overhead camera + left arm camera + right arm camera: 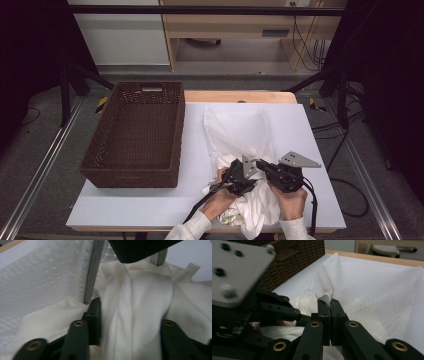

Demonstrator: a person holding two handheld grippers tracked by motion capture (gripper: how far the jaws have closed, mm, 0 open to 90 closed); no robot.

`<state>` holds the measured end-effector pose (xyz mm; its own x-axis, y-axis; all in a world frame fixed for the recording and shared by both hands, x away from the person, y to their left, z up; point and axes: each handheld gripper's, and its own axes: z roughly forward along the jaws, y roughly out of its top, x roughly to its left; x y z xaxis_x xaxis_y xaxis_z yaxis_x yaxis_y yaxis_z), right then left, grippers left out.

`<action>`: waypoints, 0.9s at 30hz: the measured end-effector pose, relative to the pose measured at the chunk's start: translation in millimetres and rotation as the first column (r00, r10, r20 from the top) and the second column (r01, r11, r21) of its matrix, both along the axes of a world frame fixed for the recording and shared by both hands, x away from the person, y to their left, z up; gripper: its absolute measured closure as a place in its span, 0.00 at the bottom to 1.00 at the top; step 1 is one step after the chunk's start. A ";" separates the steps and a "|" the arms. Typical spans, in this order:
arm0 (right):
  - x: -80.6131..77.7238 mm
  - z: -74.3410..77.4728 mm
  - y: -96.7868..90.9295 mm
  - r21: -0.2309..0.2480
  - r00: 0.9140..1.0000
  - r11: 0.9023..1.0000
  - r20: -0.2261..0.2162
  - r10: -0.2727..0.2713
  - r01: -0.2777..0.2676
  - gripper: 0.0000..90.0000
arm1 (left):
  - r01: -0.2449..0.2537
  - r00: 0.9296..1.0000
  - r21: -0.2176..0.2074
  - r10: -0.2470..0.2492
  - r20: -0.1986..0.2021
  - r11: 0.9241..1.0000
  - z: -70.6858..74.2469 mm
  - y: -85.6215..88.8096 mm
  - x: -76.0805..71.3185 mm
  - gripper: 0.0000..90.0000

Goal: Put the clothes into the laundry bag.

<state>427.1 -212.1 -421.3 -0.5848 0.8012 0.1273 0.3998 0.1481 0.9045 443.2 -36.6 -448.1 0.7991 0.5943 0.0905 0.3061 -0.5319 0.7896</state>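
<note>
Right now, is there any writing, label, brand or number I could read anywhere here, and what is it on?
No readable text anywhere.
Brown woven basket: a pale patch on its far wall, too small to tell whether it bears words.
White mesh bag and cream cloth: no print shows.
Grey plates on the grippers: screws, no markings.

1. The cream garment [260, 207] runs off the bottom edge at 6 o'clock in the high view, so its full shape cannot be told
2. In the left gripper view, the left hand-held gripper [130, 322] has its right jaw tip buried under cream folds; whether the pads press the cloth cannot be told
3. The mesh bag [235, 130] has its mouth covered by both tools in the high view
4. The grey plate [234, 272] at 10 o'clock in the right gripper view is blurred and cut off
</note>
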 end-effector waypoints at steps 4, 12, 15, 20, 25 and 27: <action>-0.5 -1.7 -1.4 0.000 1.000 1.000 0.001 -0.008 0.008 0.99 | 0.007 1.000 -0.040 -0.007 -0.001 0.999 14.5 21.9 -8.5 0.33; -0.5 -3.3 1.0 -0.020 1.000 1.000 -0.001 -0.006 0.006 0.99 | -0.010 1.000 -0.038 0.009 -0.011 0.999 19.2 70.9 -16.4 0.24; -0.1 -4.2 3.4 -0.030 1.000 1.000 -0.004 -0.006 0.006 0.99 | 0.014 0.995 -0.084 -0.023 -0.100 0.996 -0.5 68.5 -9.6 0.32; 1.2 -6.6 4.7 -0.040 1.000 0.999 -0.005 -0.014 0.014 0.99 | 0.045 0.993 -0.130 -0.059 -0.104 0.990 -7.5 63.5 -12.3 0.72; 2.0 -7.5 5.5 -0.035 1.000 0.999 -0.010 -0.018 0.018 0.99 | 0.052 0.998 -0.112 -0.057 -0.040 0.992 1.5 54.0 -21.7 0.88; 2.4 -7.4 4.8 -0.031 1.000 0.999 -0.009 -0.021 0.021 0.99 | 0.056 0.997 -0.137 -0.062 -0.043 0.989 6.3 49.3 -21.3 0.88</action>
